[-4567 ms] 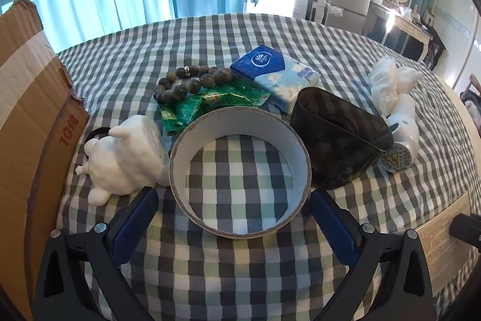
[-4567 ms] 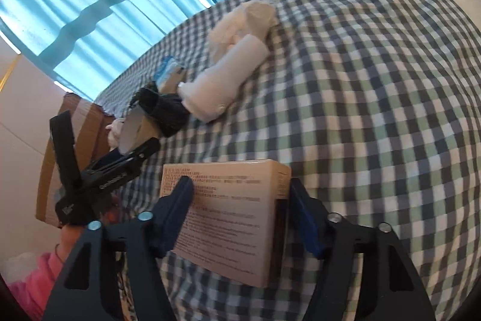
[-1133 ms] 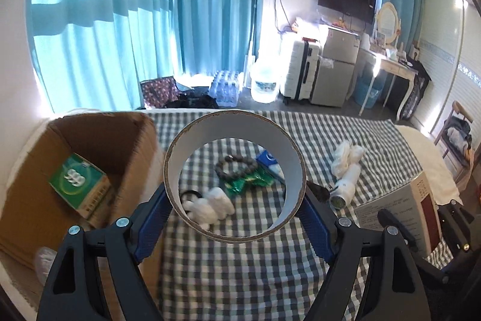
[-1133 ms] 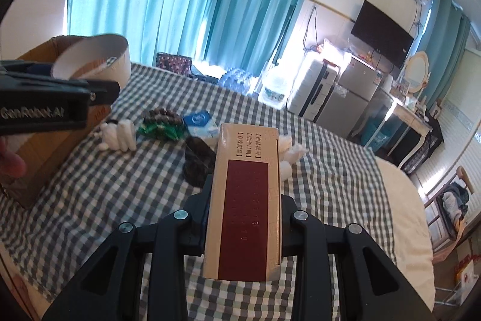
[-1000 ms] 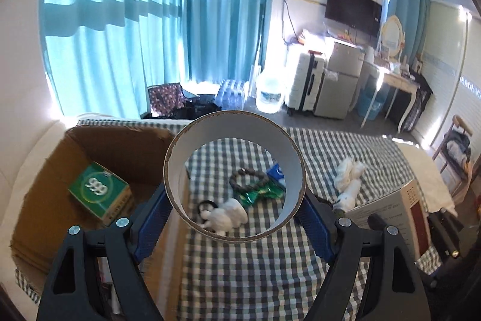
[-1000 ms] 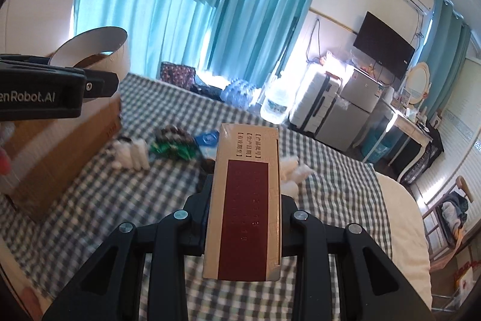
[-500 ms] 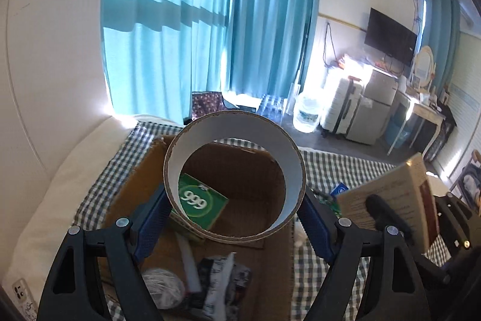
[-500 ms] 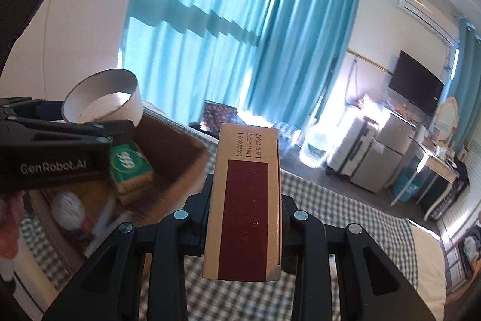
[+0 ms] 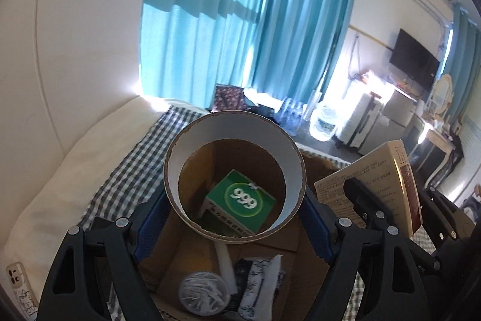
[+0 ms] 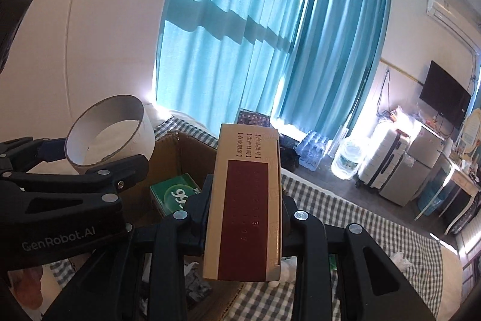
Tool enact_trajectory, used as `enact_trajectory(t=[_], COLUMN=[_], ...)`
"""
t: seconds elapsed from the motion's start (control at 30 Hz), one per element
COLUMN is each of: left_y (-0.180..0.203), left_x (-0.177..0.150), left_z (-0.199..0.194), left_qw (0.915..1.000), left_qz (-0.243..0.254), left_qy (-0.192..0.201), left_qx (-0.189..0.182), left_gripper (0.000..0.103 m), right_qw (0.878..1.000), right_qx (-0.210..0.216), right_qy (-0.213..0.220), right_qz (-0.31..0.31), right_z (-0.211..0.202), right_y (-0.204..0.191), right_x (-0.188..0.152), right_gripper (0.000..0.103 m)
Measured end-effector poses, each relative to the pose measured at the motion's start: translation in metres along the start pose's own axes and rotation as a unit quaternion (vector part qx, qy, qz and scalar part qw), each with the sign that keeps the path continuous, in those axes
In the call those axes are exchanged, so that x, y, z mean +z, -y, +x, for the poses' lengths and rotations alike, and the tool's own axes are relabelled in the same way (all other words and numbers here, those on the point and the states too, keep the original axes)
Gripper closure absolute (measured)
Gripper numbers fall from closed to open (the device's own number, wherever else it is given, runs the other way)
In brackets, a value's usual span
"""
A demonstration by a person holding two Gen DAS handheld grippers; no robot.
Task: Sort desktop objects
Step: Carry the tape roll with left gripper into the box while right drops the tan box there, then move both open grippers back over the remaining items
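Observation:
My left gripper [image 9: 233,212] is shut on a wide cardboard ring [image 9: 234,125], white inside, and holds it over an open cardboard box [image 9: 192,248]. Through the ring I see a green "999" box [image 9: 240,202] lying in the carton. My right gripper [image 10: 245,200] is shut on a tan box with a dark red panel [image 10: 246,170], held upright just right of the ring and over the carton's near right side. The tan box [image 9: 369,179] also shows at the right of the left wrist view. The ring [image 10: 120,125] appears at the left of the right wrist view.
Inside the carton lie a round tub of white sticks [image 9: 204,295], a white tube [image 9: 224,260] and a black-and-white packet [image 9: 258,279]. The checked tablecloth [image 10: 375,230] stretches right, with crumpled white items [image 10: 399,257]. A wall and blue curtains stand behind.
Both grippers have swung left from above the checked table to above the cardboard box, each still holding its object. The right one rose slightly.

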State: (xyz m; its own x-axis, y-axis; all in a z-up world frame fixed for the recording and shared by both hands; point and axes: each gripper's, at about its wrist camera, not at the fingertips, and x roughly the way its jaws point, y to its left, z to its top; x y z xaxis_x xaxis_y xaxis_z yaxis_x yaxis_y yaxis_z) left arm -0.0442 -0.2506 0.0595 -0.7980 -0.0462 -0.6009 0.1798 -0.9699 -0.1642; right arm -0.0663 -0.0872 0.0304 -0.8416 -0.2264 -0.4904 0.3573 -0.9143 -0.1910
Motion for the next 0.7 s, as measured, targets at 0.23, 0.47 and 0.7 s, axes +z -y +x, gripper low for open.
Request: enact_trajectory(t=[0.23,0.47,0.7], left_y=[-0.008,0.031,0.111], left_x=[0.0,-0.007,-0.026], left_z=[0.002,0.004,0.002], left_qw=[0.9999,0.9993,0.9953], left_qz=[-0.016,0.031,0.07], left_qy=[-0.003,-0.009,-0.028], left_qx=[0.001,-0.019,-0.061], left_gripper=[0.0,0.0,0.0], right_qw=[0.997,0.995,0.977], right_qx=[-0.035,-0.083,-0.166], right_qy=[-0.008,0.002,-0.028], right_qz=[0.066,0.064,0.13], right_z=[0.014,-0.003,-0.035], right_y=[0.018,0.055,0.147], right_x=[-0.005,-0.017,-0.06], right_gripper=[0.013,0.011,0.011])
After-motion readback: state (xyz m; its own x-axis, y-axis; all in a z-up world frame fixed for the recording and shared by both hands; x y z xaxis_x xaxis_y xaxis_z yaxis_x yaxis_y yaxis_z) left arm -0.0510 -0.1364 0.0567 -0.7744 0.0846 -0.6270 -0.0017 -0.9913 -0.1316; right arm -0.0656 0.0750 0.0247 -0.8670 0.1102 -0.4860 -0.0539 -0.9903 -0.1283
